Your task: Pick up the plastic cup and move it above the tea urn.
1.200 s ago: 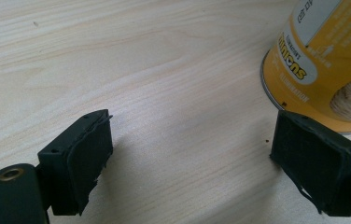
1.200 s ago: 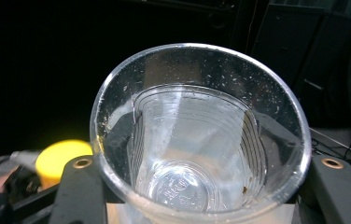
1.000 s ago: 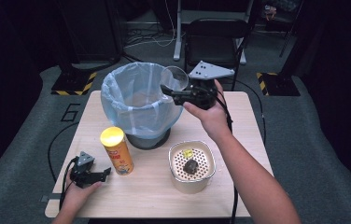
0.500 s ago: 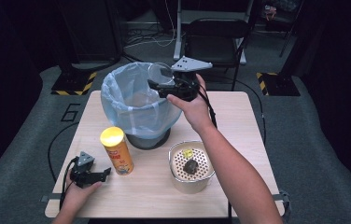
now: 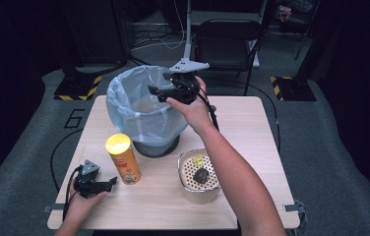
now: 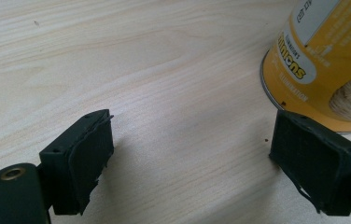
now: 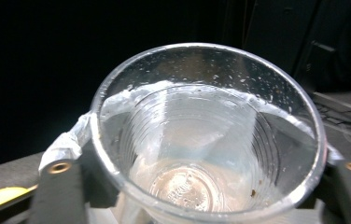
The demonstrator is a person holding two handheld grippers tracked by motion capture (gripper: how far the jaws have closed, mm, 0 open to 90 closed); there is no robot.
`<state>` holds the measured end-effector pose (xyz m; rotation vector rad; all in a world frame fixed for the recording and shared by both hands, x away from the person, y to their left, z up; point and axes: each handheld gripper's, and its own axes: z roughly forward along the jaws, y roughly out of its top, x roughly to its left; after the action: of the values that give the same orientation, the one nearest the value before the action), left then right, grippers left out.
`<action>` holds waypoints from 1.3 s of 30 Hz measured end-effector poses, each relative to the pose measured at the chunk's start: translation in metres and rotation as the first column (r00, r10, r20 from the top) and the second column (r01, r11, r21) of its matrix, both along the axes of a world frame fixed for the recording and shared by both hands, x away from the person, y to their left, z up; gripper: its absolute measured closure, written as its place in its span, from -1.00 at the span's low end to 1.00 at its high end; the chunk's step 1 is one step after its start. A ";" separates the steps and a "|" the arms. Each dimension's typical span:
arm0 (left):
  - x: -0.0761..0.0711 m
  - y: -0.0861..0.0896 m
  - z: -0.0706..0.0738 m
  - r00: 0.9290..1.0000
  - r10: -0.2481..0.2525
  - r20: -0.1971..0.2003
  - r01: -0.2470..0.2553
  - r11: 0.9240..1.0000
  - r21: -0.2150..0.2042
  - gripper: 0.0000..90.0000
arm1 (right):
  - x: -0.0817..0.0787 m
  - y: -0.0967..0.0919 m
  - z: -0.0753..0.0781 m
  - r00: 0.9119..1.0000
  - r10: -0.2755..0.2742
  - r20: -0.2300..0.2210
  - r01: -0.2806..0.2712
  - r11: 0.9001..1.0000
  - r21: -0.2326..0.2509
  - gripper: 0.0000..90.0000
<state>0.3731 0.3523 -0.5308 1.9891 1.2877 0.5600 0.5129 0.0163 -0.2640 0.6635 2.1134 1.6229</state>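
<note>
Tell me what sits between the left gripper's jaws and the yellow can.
Nothing: in the left gripper view, bare wooden table runs from the open left gripper to the yellow can.

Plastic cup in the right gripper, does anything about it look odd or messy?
Yes. The clear plastic cup between the right gripper jaws is speckled inside with droplets and small brown specks, so it looks used. It shows no cracks. The jaws have just been opening around it, above the bin.
</note>
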 end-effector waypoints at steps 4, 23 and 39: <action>0.000 0.000 -0.001 1.000 0.002 0.006 -0.002 1.000 0.000 -0.71 | 0.004 0.009 -0.007 0.999 -0.012 -0.038 0.011 1.000 -0.013 -0.71; -0.001 0.000 0.000 1.000 -0.015 -0.009 0.015 1.000 -0.005 -0.74 | -0.017 -0.023 -0.004 1.000 0.005 0.001 -0.005 1.000 -0.028 -0.50; -0.003 0.001 0.000 1.000 -0.027 0.006 0.027 1.000 -0.006 -0.68 | -0.051 -0.061 -0.009 0.999 0.032 0.028 -0.033 0.999 0.010 -0.37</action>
<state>0.3701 0.3530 -0.5311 1.9955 1.2559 0.5476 0.4618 -0.0449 -0.2730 0.6087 2.1077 1.6517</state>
